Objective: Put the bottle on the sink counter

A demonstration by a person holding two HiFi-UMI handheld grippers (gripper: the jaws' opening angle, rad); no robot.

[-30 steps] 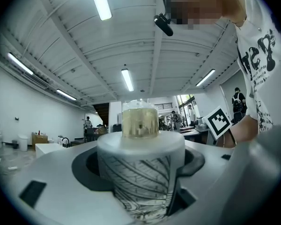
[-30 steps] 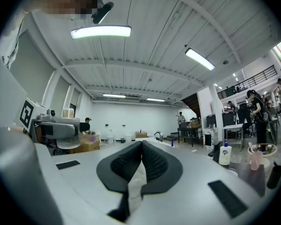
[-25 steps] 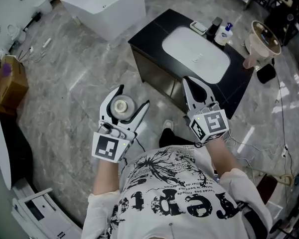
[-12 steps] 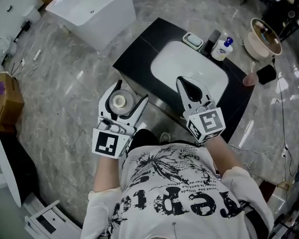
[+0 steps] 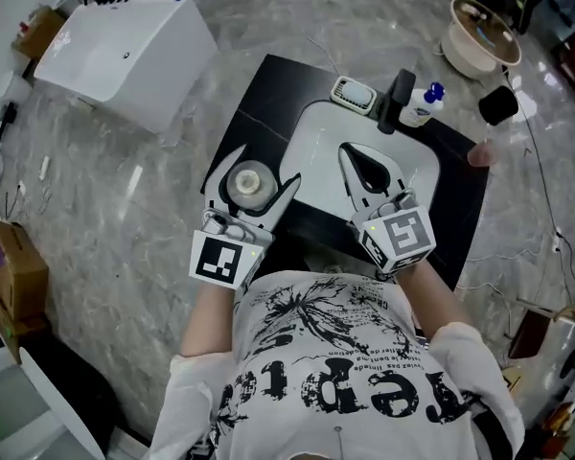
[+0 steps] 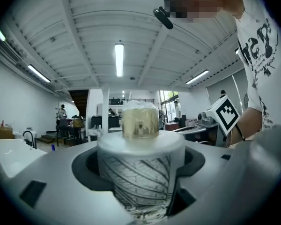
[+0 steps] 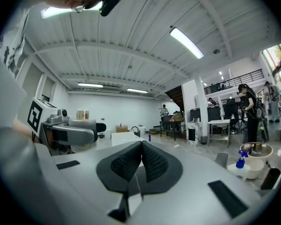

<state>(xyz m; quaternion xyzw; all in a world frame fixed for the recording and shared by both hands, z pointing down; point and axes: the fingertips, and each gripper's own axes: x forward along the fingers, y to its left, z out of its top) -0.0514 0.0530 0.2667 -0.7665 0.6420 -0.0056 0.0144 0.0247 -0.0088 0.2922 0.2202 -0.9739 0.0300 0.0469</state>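
Two tongs of mine. My left tongs clamp the white bottle, upright, above the front-left part of the black sink desk, beside its basin. My right tongs: pressed together, empty, above the basin's front.

Your head camera looks steeply down from above on the left gripper and the right gripper, with the sink counter beyond their tips. Each gripper view sits close behind its own jaws and faces along them, up toward the ceiling. Each one also shows the other gripper to the side of its jaws.
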